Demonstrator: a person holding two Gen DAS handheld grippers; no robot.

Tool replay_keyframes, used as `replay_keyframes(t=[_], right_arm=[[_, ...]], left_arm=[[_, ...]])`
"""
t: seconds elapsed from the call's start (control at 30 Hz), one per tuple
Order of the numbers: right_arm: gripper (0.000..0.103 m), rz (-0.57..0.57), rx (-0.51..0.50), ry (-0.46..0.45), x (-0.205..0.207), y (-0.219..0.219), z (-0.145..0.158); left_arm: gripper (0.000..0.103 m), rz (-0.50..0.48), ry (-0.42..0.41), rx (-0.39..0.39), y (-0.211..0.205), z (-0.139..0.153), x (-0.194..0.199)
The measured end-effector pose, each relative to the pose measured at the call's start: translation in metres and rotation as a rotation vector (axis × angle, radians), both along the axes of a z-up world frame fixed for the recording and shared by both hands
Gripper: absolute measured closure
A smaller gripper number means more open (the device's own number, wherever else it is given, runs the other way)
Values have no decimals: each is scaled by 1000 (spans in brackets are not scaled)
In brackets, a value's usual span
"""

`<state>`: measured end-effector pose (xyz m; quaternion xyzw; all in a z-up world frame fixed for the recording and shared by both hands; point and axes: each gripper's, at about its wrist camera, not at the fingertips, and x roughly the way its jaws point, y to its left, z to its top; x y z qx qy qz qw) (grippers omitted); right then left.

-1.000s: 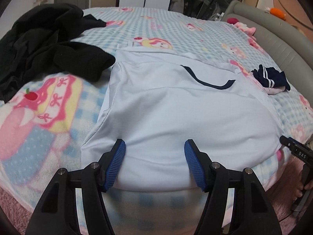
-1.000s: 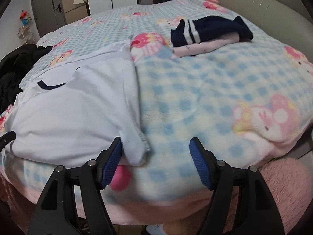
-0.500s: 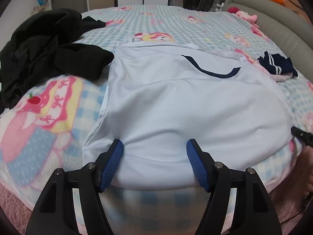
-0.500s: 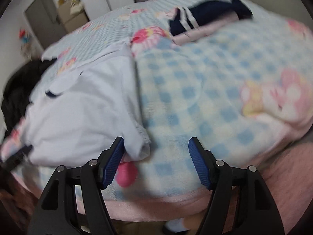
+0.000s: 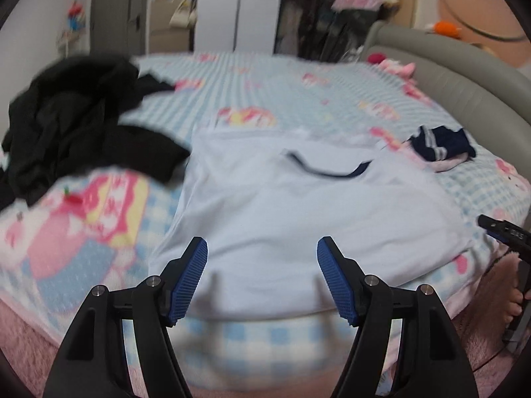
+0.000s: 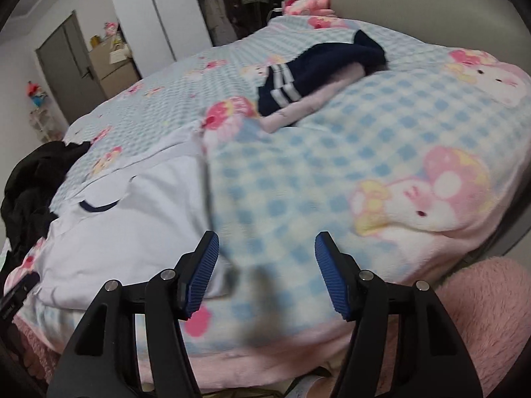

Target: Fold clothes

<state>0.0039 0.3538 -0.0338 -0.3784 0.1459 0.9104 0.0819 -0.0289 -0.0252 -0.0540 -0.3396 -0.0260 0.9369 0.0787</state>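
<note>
Fingers point(image 5: 195, 275) of the left gripper point(image 5: 262, 278) stand wide apart, nothing between them, poised over the near hem of the pale blue T-shirt point(image 5: 298, 212). Over on the right gripper point(image 6: 265, 272) the blue pads are just as wide and just as empty, the left one hanging just by the shirt's right corner point(image 6: 126, 232).

And the shirt itself? It lies spread flat near the foot of the bed point(image 5: 265, 93), navy collar trim point(image 5: 328, 169) turned away from the grippers, with what looks like a side panel or sleeve already tucked inward along the far edges, though blur makes that hard to call. So it fits a shirt partway through folding, or one just smoothed out for it.

Further out, a navy striped garment on something pink point(image 6: 318, 83) sits as a small bundle near the headboard side, possibly finished. A black heap of clothes point(image 5: 76, 126) sprawls loose at the left, plainly unfolded.

Writing? A small label on the other gripper's body at the edge of the left view is too blurred to read.
</note>
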Motion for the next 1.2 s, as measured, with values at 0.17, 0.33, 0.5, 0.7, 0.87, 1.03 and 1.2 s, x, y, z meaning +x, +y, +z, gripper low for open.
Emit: replay_keyframes(t=[0.17, 0.33, 0.5, 0.7, 0.87, 1.03, 1.2], right_arm=[[40, 61, -63, -38, -10, -12, -10], [39, 84, 56, -150, -20, -28, -27], [37, -27, 50, -95, -10, -11, -15], [37, 162, 155, -2, -39, -47, 18], [35, 364, 173, 36, -89, -103, 27], [32, 472, 172, 26, -137, -148, 0], [34, 374, 167, -110, -173, -133, -49]], left_arm=[[32, -69, -39, -17, 14, -7, -4], [32, -60, -184, 41, 7, -29, -21], [32, -18, -185, 230, -30, -19, -25], [32, -97, -157, 197, -28, 2, -65], [32, -191, -171, 110, -7, 7, -108], [32, -191, -273, 48, 2, -36, -138], [51, -46, -296, 156, -49, -49, -150]])
